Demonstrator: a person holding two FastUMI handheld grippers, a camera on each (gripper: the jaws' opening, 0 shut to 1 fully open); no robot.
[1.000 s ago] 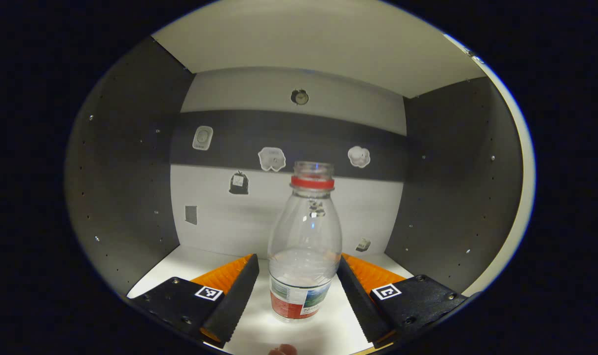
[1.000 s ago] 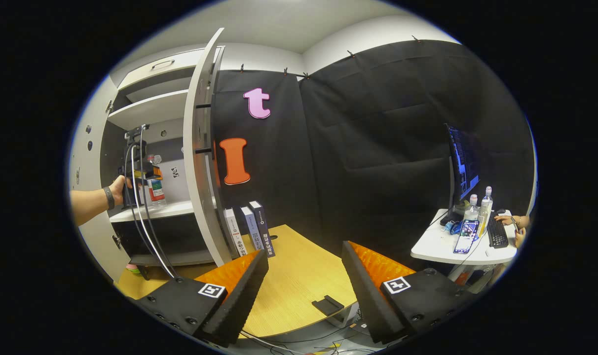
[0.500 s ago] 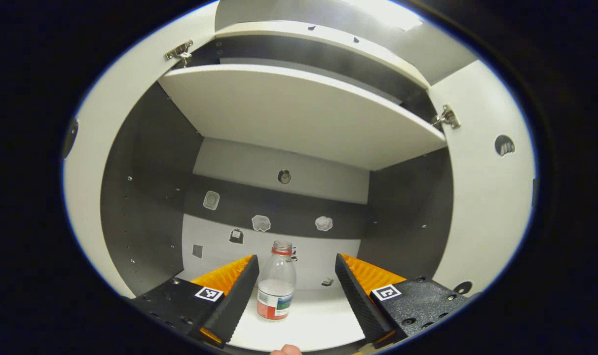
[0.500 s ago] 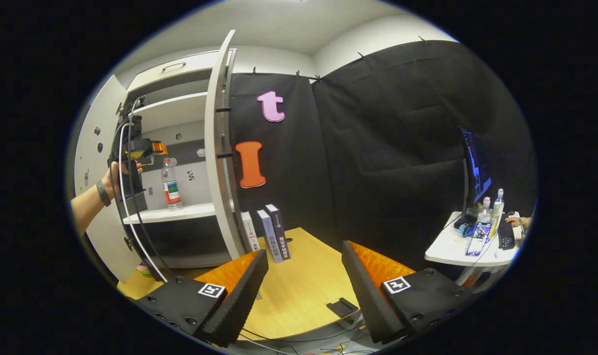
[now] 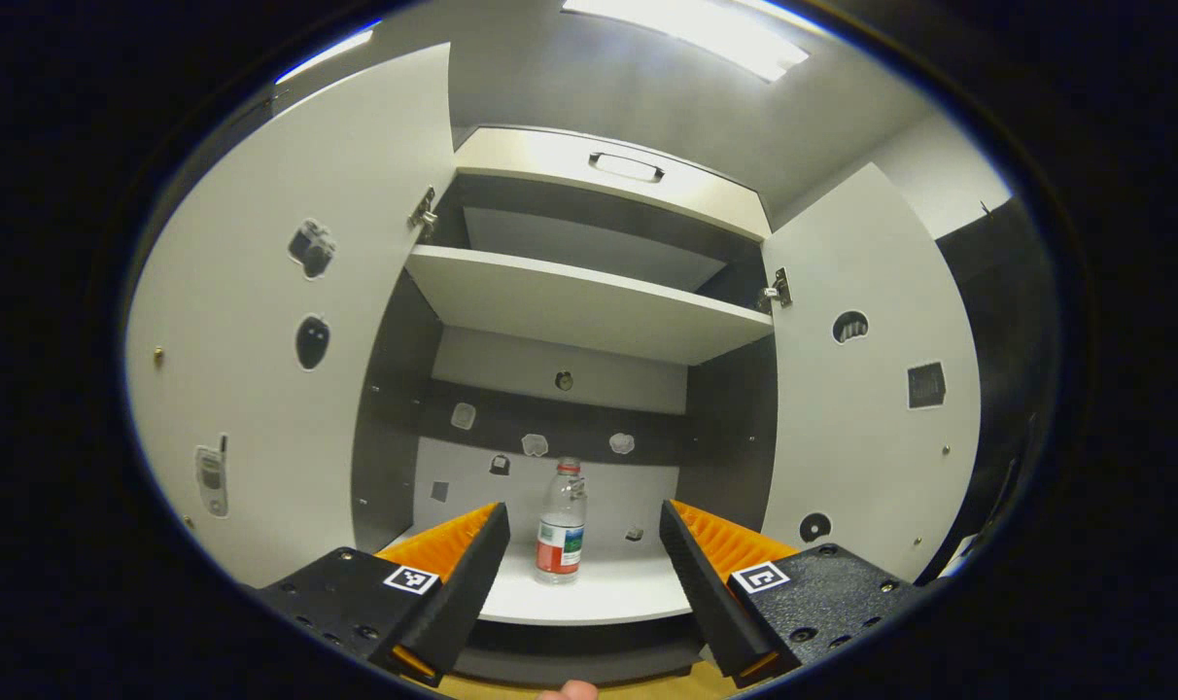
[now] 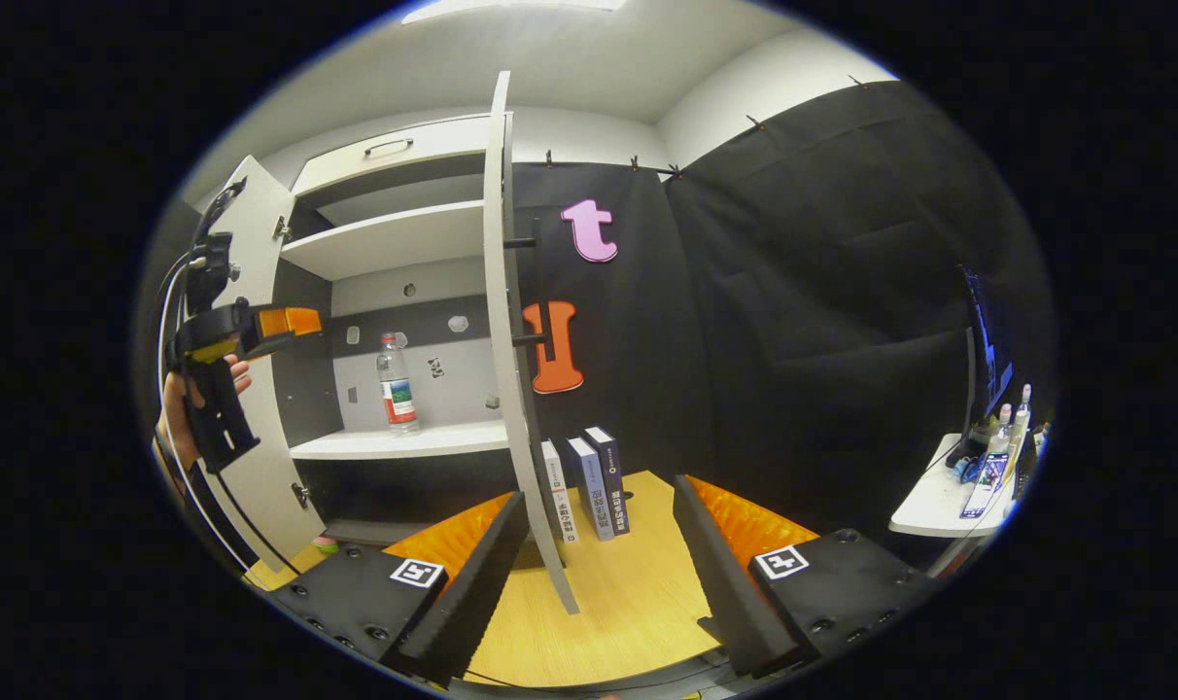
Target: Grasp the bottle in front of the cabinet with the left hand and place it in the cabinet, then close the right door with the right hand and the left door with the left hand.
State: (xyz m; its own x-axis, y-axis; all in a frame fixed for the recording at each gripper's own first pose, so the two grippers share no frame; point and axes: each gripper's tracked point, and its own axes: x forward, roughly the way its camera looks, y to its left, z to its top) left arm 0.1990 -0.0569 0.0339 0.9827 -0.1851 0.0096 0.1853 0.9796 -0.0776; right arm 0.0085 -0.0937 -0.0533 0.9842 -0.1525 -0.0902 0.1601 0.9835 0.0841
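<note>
bottle (image 5: pixel 561 525) is stood upright on the cabinet shelf (image 5: pixel 589 598) (doors open); both tongs, left (image 5: pixel 581 574) and right (image 6: pixel 599 574), are spread with nothing held

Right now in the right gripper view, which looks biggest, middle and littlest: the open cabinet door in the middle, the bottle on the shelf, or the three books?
As they look in that view:
1. right door, by far the tallest.
2. books, taken as a group.
3. bottle, the smallest; it stands farther back, so its true size against the books is unsure.

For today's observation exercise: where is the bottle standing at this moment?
The bottle stands upright on the cabinet's lower shelf, near the back wall, between both open doors. In the right gripper view it sits left of the right door.
</note>
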